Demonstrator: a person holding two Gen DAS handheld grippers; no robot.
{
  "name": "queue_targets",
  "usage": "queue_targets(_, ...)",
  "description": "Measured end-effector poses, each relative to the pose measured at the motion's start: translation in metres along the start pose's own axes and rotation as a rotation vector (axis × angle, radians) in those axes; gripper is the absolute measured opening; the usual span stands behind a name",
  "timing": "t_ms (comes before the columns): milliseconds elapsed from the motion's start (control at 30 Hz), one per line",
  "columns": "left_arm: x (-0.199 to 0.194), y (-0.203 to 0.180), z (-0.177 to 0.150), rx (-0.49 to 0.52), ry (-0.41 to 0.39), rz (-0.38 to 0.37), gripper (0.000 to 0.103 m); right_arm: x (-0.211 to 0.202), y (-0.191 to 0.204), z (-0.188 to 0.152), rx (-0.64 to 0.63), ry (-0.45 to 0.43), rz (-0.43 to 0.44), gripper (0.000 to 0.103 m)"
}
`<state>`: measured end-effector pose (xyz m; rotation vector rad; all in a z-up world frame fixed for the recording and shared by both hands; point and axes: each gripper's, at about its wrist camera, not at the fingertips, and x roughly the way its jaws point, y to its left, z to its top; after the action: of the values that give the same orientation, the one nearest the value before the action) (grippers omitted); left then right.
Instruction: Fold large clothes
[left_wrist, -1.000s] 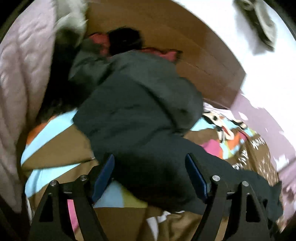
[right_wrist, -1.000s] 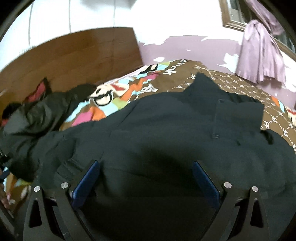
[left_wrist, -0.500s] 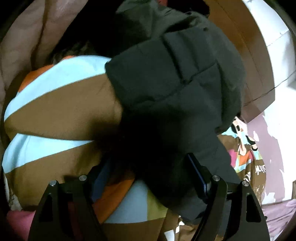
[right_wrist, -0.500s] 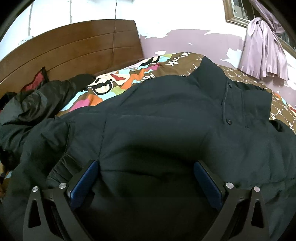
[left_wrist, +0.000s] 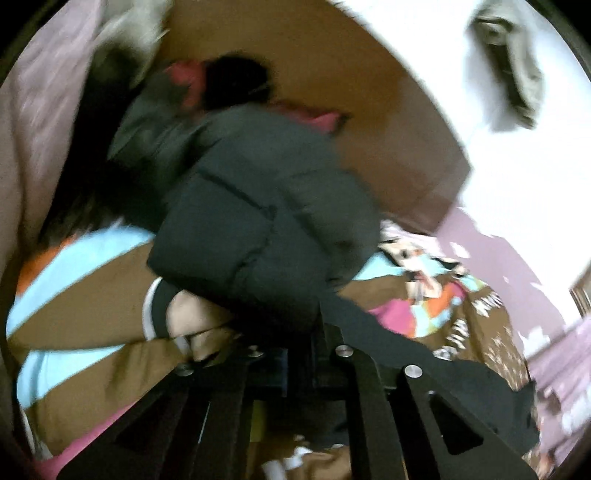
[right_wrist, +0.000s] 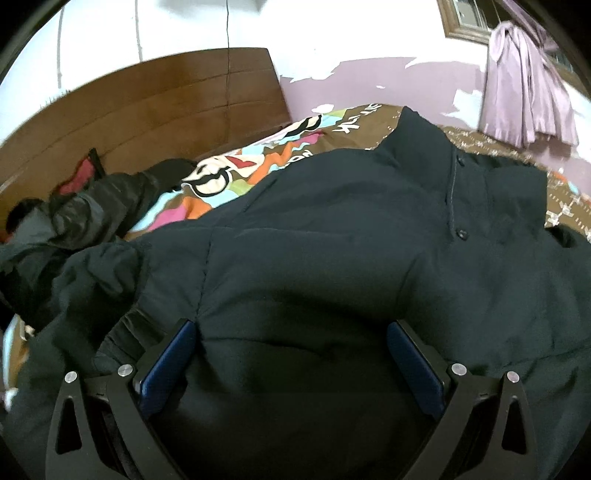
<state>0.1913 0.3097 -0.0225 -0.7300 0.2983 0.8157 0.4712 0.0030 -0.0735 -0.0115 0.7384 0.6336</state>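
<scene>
Jacket lies spread on the bed, mostly unfolded; one sleeve lifted. Left gripper, jaws just closed, clamps what seems sleeve fabric (view blurred). Right gripper jaws wide, resting over jacket body, gripping nothing. Folds remain. Count: one jacket, two grippers.

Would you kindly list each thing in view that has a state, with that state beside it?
Left gripper: jaws have just closed, shut on the sleeve of the dark jacket.
Right gripper: open, jaws wide over the jacket body.
Dark jacket: spread on the bed, front up, not yet folded.
Sleeve: bunched, lifted off the bedspread.
Bedspread: laid flat under the jacket.
Purple garment: hanging by the window.
</scene>
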Motion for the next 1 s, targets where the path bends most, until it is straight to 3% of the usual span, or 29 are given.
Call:
queue_targets(133, -0.028, -0.043, 0.004, 0.15, -0.077, -0.137, 0.004, -0.024, -0.016, 0.0, 0.055, -0.014, 0.078, 0.103)
queue_targets(233, -0.043, -0.085, 0.0, 0.279, -0.135, -0.234, 0.003, -0.045, -0.033, -0.005, 0.106, -0.023, 0.055, 0.103)
queue_targets(433, -0.073, -0.161, -0.013, 0.465, -0.112, -0.444, 0.003, -0.089, -0.085, -0.019, 0.294, -0.048, 0.002, 0.103)
queue_targets(567, -0.09, -0.211, -0.031, 0.58, -0.118, -0.545, 0.003, -0.125, -0.117, -0.021, 0.369, -0.084, -0.02, 0.103)
queue_targets(833, -0.112, -0.314, -0.097, 0.795, 0.013, -0.734, 0.003, -0.197, -0.169, -0.029, 0.476, -0.198, -0.013, 0.103)
queue_targets(900, -0.114, -0.335, -0.121, 0.873, 0.064, -0.777, 0.003, -0.202, -0.183, -0.037, 0.514, -0.161, -0.041, 0.103)
queue_targets(1000, -0.106, -0.36, -0.162, 0.948, 0.208, -0.843, 0.003, -0.204, -0.202, -0.06, 0.577, -0.125, -0.052, 0.103)
